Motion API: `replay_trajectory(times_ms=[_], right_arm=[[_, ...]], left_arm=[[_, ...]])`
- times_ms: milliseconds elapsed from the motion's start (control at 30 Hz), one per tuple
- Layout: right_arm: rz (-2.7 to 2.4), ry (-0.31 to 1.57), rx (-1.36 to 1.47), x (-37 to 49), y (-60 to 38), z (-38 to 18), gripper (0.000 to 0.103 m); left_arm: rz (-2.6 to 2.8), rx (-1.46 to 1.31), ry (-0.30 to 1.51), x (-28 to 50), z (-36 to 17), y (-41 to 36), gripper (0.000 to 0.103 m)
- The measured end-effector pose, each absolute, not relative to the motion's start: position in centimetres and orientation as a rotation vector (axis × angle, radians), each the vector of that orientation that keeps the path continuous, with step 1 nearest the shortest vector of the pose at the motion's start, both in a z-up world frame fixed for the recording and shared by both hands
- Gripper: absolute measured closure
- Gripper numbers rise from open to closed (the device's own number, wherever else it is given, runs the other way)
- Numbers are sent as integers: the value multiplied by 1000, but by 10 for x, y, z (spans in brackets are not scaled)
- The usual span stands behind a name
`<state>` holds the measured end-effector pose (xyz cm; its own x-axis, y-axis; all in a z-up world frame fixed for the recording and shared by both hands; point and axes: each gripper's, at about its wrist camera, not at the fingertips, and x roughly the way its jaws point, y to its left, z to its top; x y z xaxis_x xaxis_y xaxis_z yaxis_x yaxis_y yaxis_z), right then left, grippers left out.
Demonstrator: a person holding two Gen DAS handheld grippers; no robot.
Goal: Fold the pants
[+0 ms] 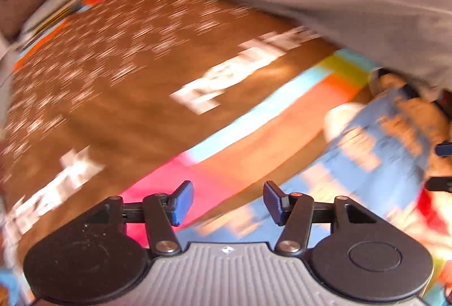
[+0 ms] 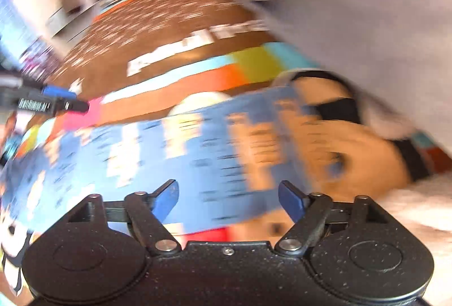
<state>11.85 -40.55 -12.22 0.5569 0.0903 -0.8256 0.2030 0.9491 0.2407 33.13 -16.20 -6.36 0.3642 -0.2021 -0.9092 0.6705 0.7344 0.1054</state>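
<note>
my left gripper is open on nothing; so is my right gripper, jaws wider, i judge to free the cloth; the blue pants lie just beyond it on the mat, grey cloth farther off.

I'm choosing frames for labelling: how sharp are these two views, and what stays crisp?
Left wrist view: the brown patterned cover is heavily streaked with motion blur, while the left gripper is crisp. Right wrist view: the blue patterned fabric is smeared, the right gripper sharp. Fisheye bending in both.
</note>
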Motion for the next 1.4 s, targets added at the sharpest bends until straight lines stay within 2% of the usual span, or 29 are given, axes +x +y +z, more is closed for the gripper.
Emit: replay_trajectory(times_ms=[167,200,300,467,567,633,700,867,1000,1167,1400], right_arm=[[-19,996,292,157,-312,-117,13],[-14,991,298,165,-294,-116,13],[26,949,292,190,-243,-116,14],[60,933,284,219,-186,-127,21],[58,920,262,224,-169,-132,21],[50,915,246,226,-161,-136,21],[41,918,238,225,-156,-140,21],[3,950,224,225,-145,-155,21],[-14,978,163,221,-138,-166,21],[11,943,107,219,-131,-152,21],[19,987,92,222,-129,-164,21]], left_arm=[[-540,472,1204,365,-72,-88,48],[-545,446,1240,371,-76,-79,52],[-572,362,1329,389,-92,-55,57],[-618,322,1391,402,-119,-49,65],[-698,316,1427,403,-125,-58,75],[-741,329,1432,402,-128,-63,91],[-749,380,1405,400,-128,-68,95],[-755,525,1231,386,-113,-72,96],[-763,640,1160,369,-123,-79,96],[-737,574,1166,373,-123,-73,95],[-692,588,1170,371,-129,-82,94]])
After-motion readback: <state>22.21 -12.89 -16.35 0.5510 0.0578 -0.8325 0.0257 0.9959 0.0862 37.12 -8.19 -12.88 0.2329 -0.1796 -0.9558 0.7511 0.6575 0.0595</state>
